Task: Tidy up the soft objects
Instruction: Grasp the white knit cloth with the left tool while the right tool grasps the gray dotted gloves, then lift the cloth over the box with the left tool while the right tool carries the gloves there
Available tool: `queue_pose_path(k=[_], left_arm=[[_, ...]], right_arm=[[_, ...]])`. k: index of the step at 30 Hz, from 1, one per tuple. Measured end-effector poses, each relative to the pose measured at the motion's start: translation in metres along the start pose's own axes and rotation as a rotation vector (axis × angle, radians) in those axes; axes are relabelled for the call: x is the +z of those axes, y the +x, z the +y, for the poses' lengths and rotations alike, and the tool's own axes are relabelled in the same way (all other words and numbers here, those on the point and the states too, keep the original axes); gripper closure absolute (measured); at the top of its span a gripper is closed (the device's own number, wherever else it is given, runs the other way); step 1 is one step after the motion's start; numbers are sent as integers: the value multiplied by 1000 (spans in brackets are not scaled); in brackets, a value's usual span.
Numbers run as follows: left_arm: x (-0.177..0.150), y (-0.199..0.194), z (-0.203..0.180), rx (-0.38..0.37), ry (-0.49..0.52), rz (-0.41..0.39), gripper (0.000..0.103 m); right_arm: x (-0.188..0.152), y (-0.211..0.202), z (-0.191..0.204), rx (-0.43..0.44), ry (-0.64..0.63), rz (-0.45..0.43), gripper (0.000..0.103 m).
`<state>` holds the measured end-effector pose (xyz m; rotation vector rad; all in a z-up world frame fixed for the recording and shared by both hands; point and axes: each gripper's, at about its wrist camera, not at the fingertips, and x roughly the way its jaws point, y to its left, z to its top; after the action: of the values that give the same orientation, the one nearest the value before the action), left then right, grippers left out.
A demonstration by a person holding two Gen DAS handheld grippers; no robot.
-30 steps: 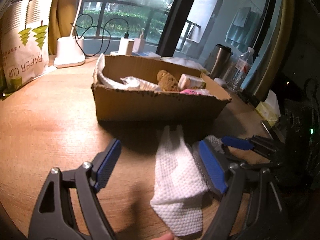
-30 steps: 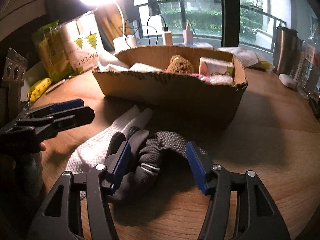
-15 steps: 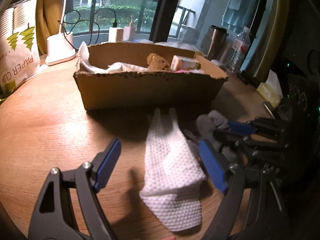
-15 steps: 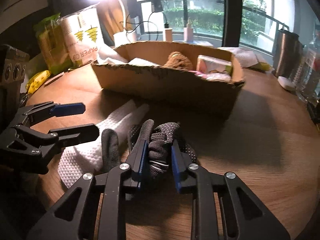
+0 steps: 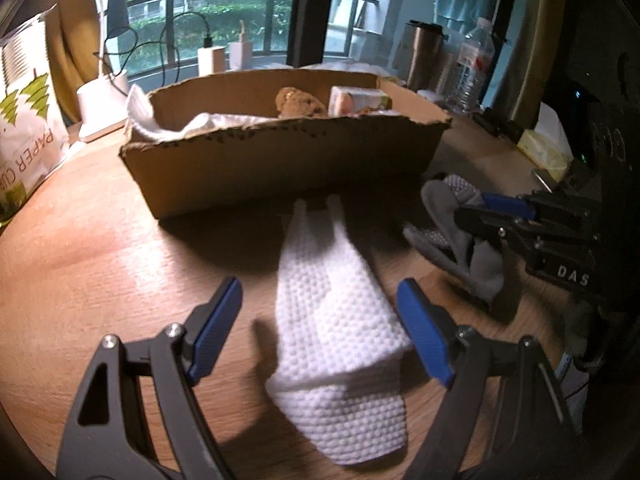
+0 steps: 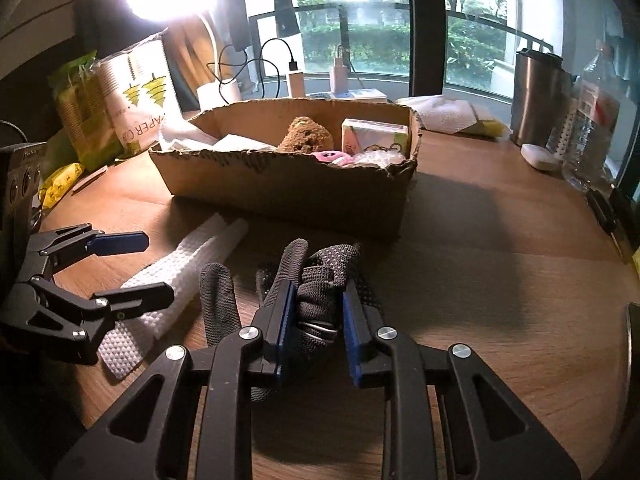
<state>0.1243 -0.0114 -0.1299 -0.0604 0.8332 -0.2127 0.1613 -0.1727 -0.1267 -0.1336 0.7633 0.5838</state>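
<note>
Pads of my right gripper (image 6: 316, 320) are pinched on the bunched grey glove (image 6: 320, 276), which sits just in front of the cardboard box (image 6: 288, 188), its fingers pointing toward the box wall. My left gripper (image 5: 320, 328) is spread wide over the white glove (image 5: 340, 340), whose long axis also runs toward the box. I judge the right is nearer to loading.
</note>
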Motion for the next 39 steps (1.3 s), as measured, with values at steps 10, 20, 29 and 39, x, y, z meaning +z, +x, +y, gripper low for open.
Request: queue_pose_path(k=[10,20,29,39], left_arm=[[-4,9,-14,7,68,50,51],[-6,7,-18,-24,91,39,80],[-6,-11,-14,-72,58,-41,81],[2,-20,-6,-47,21,-92,81]], right_arm=[[0,-6,-5,0,12,-21,79],[-2,-7,-3,13,12,-25,79],[1,-10,-1,18,0,-38,78],[15,-22,4,3,-17,-92,78]])
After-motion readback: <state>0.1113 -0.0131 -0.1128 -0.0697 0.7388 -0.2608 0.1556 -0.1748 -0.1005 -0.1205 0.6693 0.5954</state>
